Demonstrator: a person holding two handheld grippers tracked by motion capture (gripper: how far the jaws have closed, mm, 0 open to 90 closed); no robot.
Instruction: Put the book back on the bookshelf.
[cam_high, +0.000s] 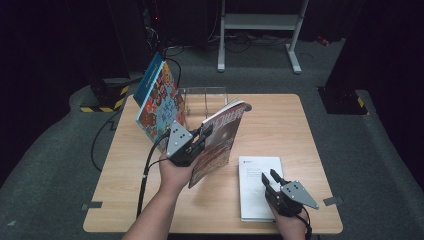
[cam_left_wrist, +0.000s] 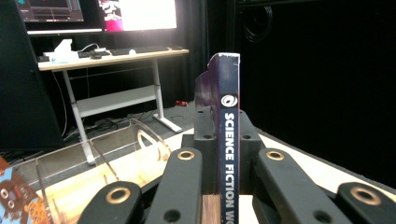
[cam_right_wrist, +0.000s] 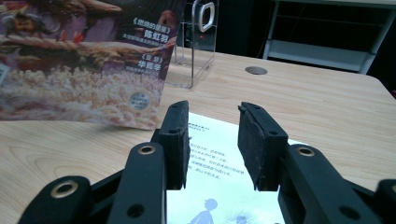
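Nearest us, our right gripper (cam_high: 270, 176) hovers with jaws apart and empty over the white booklet (cam_high: 255, 192) lying flat. Beyond, our left gripper (cam_high: 206, 131) clamps the science fiction magazine (cam_high: 220, 142) upright above the table (cam_high: 280, 125), before the clear rack (cam_high: 205, 95).

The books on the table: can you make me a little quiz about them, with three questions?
1. True or false: the left gripper is shut on the spine of the science fiction magazine.
2. What lies under the right gripper? A) white booklet B) cup C) phone
3. Which book already leans in the clear rack?

Key:
1. True.
2. A, the white booklet; the jaws are open above it.
3. The colourful patterned book.
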